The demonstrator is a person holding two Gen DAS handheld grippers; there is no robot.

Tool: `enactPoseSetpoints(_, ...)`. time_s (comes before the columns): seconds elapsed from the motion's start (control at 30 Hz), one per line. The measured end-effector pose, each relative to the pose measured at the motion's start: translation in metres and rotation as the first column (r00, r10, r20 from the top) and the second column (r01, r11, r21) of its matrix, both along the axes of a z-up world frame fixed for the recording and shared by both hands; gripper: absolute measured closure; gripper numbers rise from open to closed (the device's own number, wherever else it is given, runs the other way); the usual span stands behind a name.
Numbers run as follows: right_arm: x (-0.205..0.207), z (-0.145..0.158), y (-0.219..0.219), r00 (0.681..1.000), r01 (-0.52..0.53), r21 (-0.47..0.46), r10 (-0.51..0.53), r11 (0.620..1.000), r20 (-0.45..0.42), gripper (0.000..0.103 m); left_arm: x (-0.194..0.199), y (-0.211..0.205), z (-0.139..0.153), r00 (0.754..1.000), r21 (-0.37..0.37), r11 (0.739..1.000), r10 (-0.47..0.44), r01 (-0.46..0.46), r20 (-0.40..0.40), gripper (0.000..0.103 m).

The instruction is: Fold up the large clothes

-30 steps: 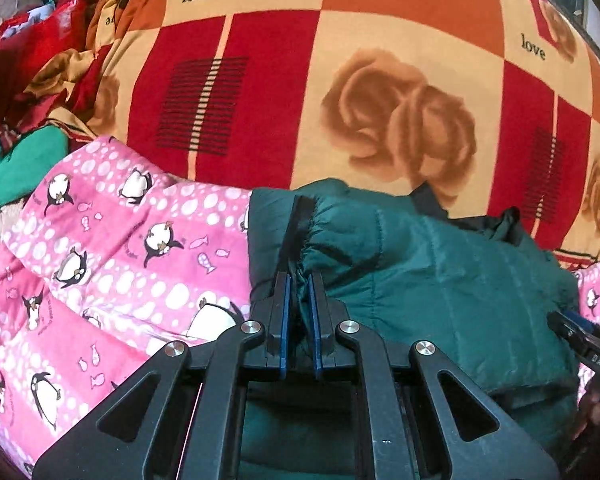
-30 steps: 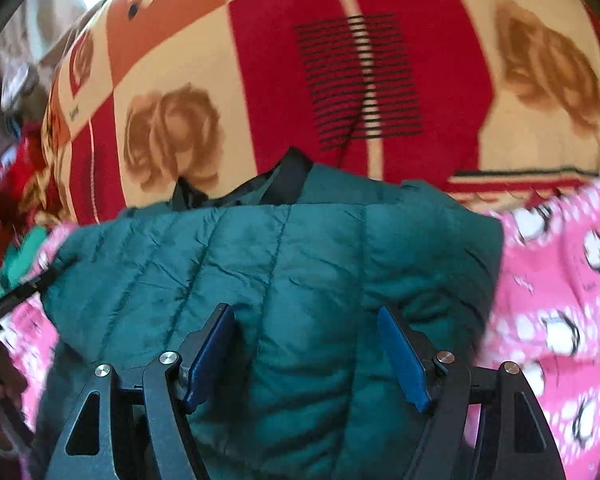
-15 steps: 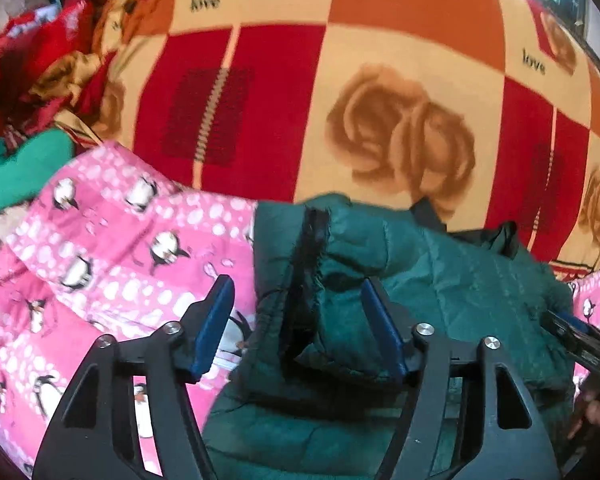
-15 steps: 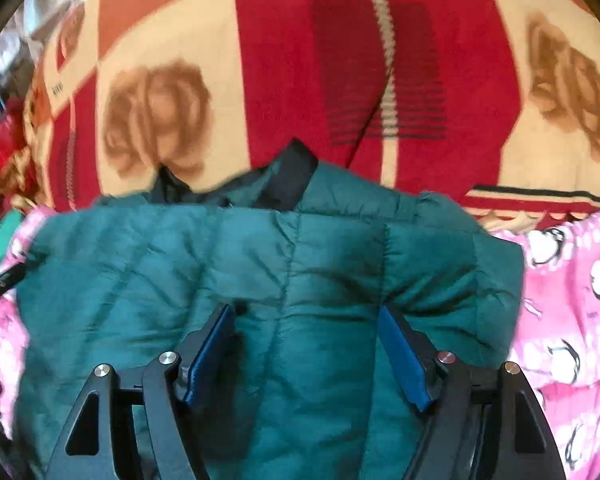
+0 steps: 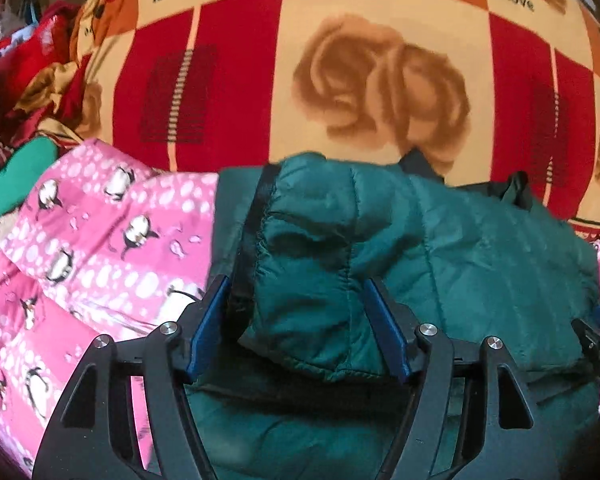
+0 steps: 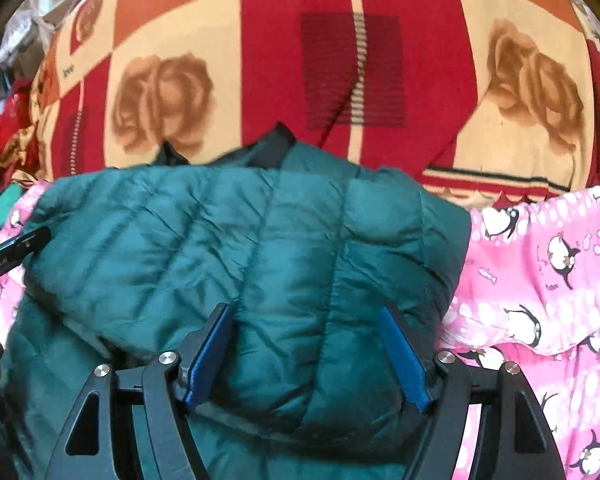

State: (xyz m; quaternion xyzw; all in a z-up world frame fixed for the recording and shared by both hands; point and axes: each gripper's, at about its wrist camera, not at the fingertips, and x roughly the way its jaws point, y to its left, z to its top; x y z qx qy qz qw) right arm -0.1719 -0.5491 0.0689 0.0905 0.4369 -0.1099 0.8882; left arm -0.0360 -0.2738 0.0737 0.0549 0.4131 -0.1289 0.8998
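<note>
A dark green quilted puffer jacket (image 5: pixel 480 264) lies folded on a pink penguin-print quilt (image 5: pixel 100 264); it also shows in the right wrist view (image 6: pixel 228 248). My left gripper (image 5: pixel 298 286) is open, its blue-padded fingers standing on either side of the jacket's left folded edge with its black zipper strip. My right gripper (image 6: pixel 306 312) is open over the jacket's near right part, holding nothing. The right gripper's tip (image 5: pixel 596 340) shows at the left view's right edge, and the left gripper's tip (image 6: pixel 16 248) shows at the right view's left edge.
A red, orange and cream blanket (image 5: pixel 340 60) with rose prints covers the bed behind the jacket. The pink quilt (image 6: pixel 548 280) spreads to both sides. Red and green clothes (image 5: pixel 16 128) are heaped at the far left.
My left gripper was shut on the jacket's zipper edge a second ago and has opened, letting it go. The right gripper stayed open. Both views shifted slightly over the jacket.
</note>
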Motion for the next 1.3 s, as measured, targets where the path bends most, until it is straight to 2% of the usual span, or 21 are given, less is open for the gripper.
enactPoseSetpoints(0.1,0.004,-0.012,-0.003,1.000,0.010,-0.009,-0.010,1.000,0.000,0.030,0.001,-0.006,-0.005,1.000,0.004,1.000,-0.009,0.009,0.009,0.034)
enactPoseSetpoints(0.27,0.007,-0.021,-0.012,0.999,0.031,0.031,-0.031,0.999,-0.006,0.030,0.004,-0.016,-0.011,1.000,0.024,1.000,-0.019,0.019,0.006,0.034)
enactPoseSetpoints(0.37,0.002,-0.007,-0.011,0.999,0.052,0.033,-0.053,0.998,0.009,0.030,0.004,-0.017,-0.014,1.000,0.028,0.999,-0.015,0.015,0.008,0.034)
enactPoseSetpoints(0.43,-0.005,0.010,-0.009,0.996,0.063,0.055,-0.067,0.996,0.065,0.030,0.003,-0.018,-0.014,1.000,0.028,0.999,-0.016,0.015,0.010,0.033)
enactPoseSetpoints(0.57,0.000,0.026,0.005,0.992,0.023,0.078,-0.032,0.997,0.120,0.030,0.004,-0.018,-0.016,1.000,0.027,1.000,-0.015,0.015,0.013,0.032)
enactPoseSetpoints(0.73,0.028,0.014,0.033,0.996,-0.049,0.027,0.047,0.998,0.074,0.030,0.003,-0.018,-0.017,1.000,0.025,1.000,-0.014,0.014,0.019,0.032)
enactPoseSetpoints(0.83,0.040,-0.003,0.040,0.999,-0.045,-0.032,0.046,0.998,0.026,0.030,0.003,-0.018,-0.018,1.000,0.021,1.000,-0.019,0.019,0.018,0.029)
enactPoseSetpoints(1.0,0.045,-0.014,0.030,0.999,-0.030,-0.003,0.031,1.000,0.014,0.027,0.004,-0.021,-0.021,0.999,0.026,0.999,-0.022,0.021,0.023,0.026)
enactPoseSetpoints(1.2,0.022,0.011,0.021,0.998,-0.018,0.046,0.015,0.999,0.056,0.027,0.003,-0.021,-0.022,0.999,0.032,0.999,-0.022,0.022,0.025,0.025)
enactPoseSetpoints(1.3,0.000,0.021,0.013,0.997,0.011,0.028,-0.013,1.000,0.082,0.027,0.003,-0.022,-0.023,0.999,0.032,0.999,-0.022,0.021,0.026,0.024)
